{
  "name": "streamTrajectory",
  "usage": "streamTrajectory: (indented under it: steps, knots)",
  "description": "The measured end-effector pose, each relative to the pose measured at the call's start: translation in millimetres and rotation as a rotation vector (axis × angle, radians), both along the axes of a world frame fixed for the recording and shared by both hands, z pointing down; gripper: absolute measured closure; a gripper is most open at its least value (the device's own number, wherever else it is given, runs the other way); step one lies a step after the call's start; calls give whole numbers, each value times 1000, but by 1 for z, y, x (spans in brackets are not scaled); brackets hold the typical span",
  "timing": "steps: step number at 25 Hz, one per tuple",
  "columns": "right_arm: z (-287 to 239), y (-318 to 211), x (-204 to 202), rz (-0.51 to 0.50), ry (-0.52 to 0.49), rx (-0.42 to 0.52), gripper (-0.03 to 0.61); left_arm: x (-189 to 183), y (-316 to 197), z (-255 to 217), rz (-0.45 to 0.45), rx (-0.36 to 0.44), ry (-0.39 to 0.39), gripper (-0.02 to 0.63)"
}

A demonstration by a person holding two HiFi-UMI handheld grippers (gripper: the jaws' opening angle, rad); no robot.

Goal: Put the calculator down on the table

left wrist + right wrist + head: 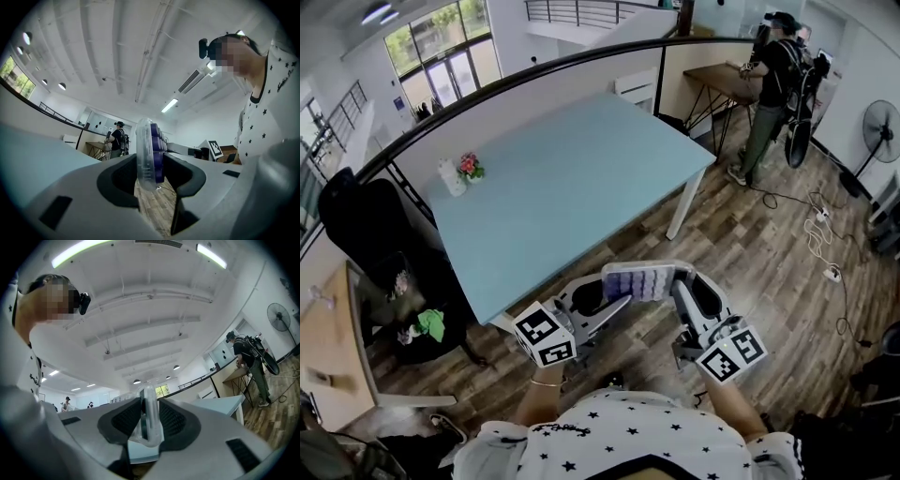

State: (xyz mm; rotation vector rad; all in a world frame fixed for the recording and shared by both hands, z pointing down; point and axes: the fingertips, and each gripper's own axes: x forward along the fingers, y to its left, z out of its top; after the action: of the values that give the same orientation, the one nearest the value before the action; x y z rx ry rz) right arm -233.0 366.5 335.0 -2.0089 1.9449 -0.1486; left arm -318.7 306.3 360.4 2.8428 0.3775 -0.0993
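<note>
The left gripper [612, 292] has its jaws closed on the calculator [639, 280] at its left end. This holds it level in the air over the wood floor [750, 253], short of the blue table [581, 178] at eleven o'clock. The right gripper [681, 283] clamps the opposite end, probably to keep it flat for setting down.

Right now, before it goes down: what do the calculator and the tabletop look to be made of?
The calculator: likely plastic, see-through glossy shell, purple keys. The table: smooth matte pale-blue top, probably laminate or painted board; white legs look like painted metal.
</note>
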Motion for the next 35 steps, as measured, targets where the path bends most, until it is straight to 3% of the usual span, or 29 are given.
streamTrajectory:
  steps: [5, 14, 22, 35]
  knots:
    - [5, -22, 16, -40, -8, -2, 476, 13, -18, 4, -39, 0, -13, 440]
    - [8, -89, 60, -211, -25, 27, 476, 49, -71, 6, -206, 26, -28, 440]
    - [9, -133, 134, -289, -48, 34, 476, 120, -106, 5, -288, 33, -46, 440]
    - [5, -165, 248, -332, -51, 36, 476, 232, -133, 2, -335, 31, -55, 440]
